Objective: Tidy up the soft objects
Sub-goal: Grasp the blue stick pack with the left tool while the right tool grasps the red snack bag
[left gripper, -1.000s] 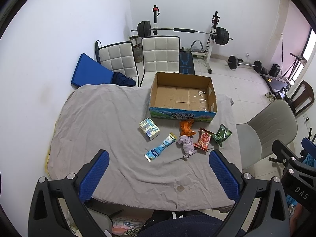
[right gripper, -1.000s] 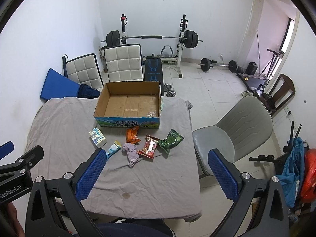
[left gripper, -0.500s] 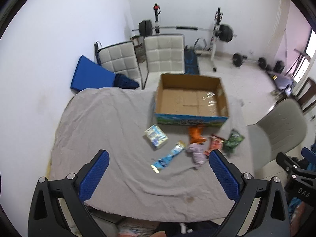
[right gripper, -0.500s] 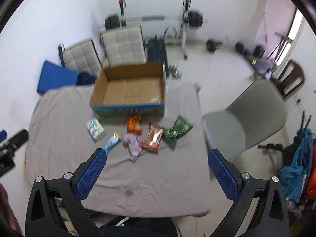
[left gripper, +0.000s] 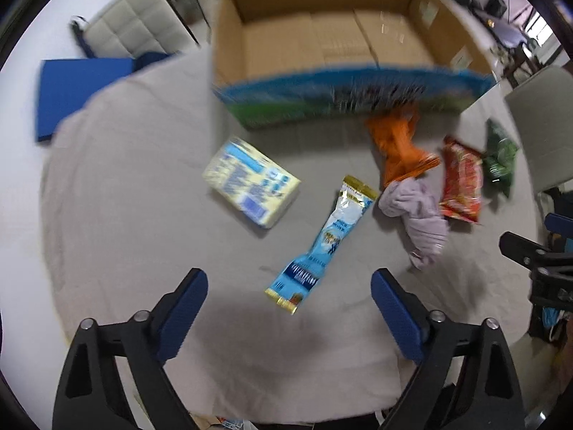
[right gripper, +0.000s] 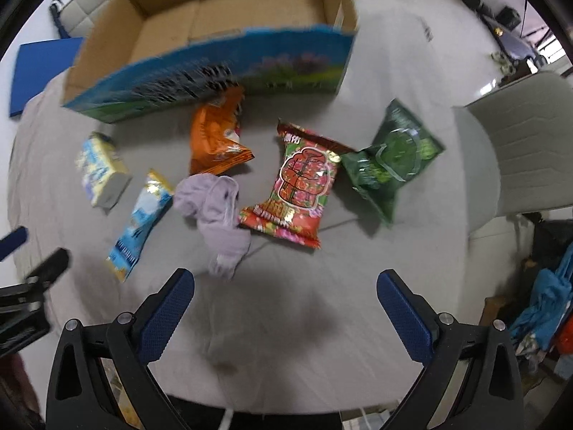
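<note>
Both tongs gape wide and hold nothing: left tongs (left gripper: 289, 301) above the blue sachet (left gripper: 324, 240), right tongs (right gripper: 285, 292) just short of the lilac cloth (right gripper: 218, 211). On the grey surface (right gripper: 322, 340), from nine to three o'clock, lie yellow tissue pack (right gripper: 102, 172), sachet, cloth, orange bag (right gripper: 215, 136), red bag (right gripper: 301, 182), green bag (right gripper: 390, 157). At twelve o'clock stands the open cardboard box (right gripper: 215, 68).

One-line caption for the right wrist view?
Open right gripper hovers over snack bags and a lilac cloth before an empty cardboard box.
</note>
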Tool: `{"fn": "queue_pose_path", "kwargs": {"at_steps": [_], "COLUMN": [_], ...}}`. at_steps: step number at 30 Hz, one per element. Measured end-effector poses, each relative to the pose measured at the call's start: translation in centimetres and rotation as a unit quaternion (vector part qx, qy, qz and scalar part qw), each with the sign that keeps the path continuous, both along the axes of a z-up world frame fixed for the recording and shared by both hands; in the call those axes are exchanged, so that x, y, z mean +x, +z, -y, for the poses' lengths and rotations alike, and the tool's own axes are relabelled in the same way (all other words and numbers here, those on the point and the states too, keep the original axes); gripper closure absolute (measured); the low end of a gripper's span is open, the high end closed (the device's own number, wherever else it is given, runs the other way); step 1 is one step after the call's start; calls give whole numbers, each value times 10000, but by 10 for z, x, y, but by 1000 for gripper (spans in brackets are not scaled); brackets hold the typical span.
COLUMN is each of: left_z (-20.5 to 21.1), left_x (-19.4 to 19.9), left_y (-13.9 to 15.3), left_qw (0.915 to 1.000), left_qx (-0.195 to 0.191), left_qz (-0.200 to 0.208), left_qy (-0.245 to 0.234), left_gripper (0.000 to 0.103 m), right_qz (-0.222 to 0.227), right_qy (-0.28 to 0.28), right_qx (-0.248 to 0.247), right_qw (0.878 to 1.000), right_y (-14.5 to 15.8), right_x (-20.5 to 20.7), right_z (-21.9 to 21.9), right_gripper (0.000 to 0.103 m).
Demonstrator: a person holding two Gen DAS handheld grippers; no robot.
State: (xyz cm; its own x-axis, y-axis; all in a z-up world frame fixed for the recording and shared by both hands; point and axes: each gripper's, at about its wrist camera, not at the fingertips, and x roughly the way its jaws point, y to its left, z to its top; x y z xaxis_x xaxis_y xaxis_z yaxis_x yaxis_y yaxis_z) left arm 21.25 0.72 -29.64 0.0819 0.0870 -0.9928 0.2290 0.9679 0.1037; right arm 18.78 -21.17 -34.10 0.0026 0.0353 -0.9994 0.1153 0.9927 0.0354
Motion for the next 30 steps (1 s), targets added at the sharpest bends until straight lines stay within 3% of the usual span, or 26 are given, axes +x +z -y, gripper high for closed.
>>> {"fn": "queue_pose_path", "kwargs": {"at_steps": [5,8,10,12,15,17,19,21,23,24,27,30], "left_z": [20,28,29,26,16,-1,-24,-36,-38,-35,-20,-16], "left_x": [20,26,27,27,28,28,28,27,25,22,23,17], "left_y": [-67,-97,-106,-110,-112,-112,-115,-113,-108,-106,-98,-93], "left_qw": [9974,9943,9934,9925,9902,9799,9565,9484,9518,9564,9732,9782], "left_qx": [-99,-21,-20,-164,-499,-943,-1497,-1637,-1580,-1493,-957,-774], "left_qz": [-621,-959,-1049,-1163,-1297,-1565,-1868,-1815,-1741,-1714,-1701,-1657], "left_qy": [-342,-471,-466,-344,167,806,1670,2022,1970,1831,1213,988], "left_gripper": [21,40,49,65,71,71,71,71,70,70,64,64], "right_qz": [-276,-298,-316,-308,-360,-469,-598,-662,-685,-743,-788,-1022], "right_qy": [-586,-935,-1111,-1272,-1315,-1350,-1462,-1513,-1445,-1372,-1256,-922], "right_qx": [244,144,148,173,210,389,498,606,519,427,335,168], "right_qw": [9976,9951,9932,9912,9904,9890,9862,9844,9858,9868,9884,9903], "right_y": [-35,-43,-46,-48,-56,-70,-83,-97,-105,-111,-118,-118], "right_x": [11,14,16,18,25,32,41,48,54,57,58,43], "right_z": [15,32,43,52,53,50,48,43,38,34,28,22], "right_gripper": [0,0,0,0,0,1,13,25,40,52,53,53]}}
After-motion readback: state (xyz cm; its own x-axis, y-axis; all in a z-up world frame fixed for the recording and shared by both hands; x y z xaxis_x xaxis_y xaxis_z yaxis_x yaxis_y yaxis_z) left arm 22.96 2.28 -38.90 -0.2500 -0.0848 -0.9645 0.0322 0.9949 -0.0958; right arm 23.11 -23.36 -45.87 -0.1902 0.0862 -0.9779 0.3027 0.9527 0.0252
